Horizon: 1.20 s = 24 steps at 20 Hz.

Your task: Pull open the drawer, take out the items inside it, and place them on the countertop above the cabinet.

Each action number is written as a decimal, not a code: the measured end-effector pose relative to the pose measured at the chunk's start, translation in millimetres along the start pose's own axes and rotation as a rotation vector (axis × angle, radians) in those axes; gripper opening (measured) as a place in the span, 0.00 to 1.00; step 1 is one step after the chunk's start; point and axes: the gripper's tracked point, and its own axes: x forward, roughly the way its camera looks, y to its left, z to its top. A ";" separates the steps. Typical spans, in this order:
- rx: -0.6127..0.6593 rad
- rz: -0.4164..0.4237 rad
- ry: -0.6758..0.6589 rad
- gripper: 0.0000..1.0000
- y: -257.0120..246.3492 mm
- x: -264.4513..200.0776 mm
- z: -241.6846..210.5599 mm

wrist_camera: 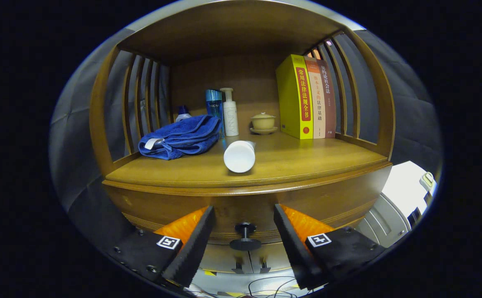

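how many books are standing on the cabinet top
3, upright in a row against the right slats: a yellow book nearest the lidded cup, an orange-topped book beside it, a brown book outermost. The open gripper flanks the drawer knob below.

The tall yellow book has a red spine label reading 常用法律法规全书; the white pump bottle reads UNNY.

A folded blue towel lies near the counter's left edge. Along the back stand a blue bottle, a white pump bottle, a lidded cup and three upright books.
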 end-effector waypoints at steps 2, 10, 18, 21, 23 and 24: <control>0.015 0.019 0.000 0.97 0.2 -3.2 0.8; -0.016 0.034 -0.106 0.96 -0.3 -74.1 49.9; -0.025 0.032 -0.221 0.96 9.2 -157.8 96.2; -0.014 0.031 -0.276 0.96 10.3 -175.5 106.4; -0.016 0.032 -0.295 0.96 11.0 -182.6 108.7; -0.020 0.035 -0.304 0.96 12.1 -184.4 110.5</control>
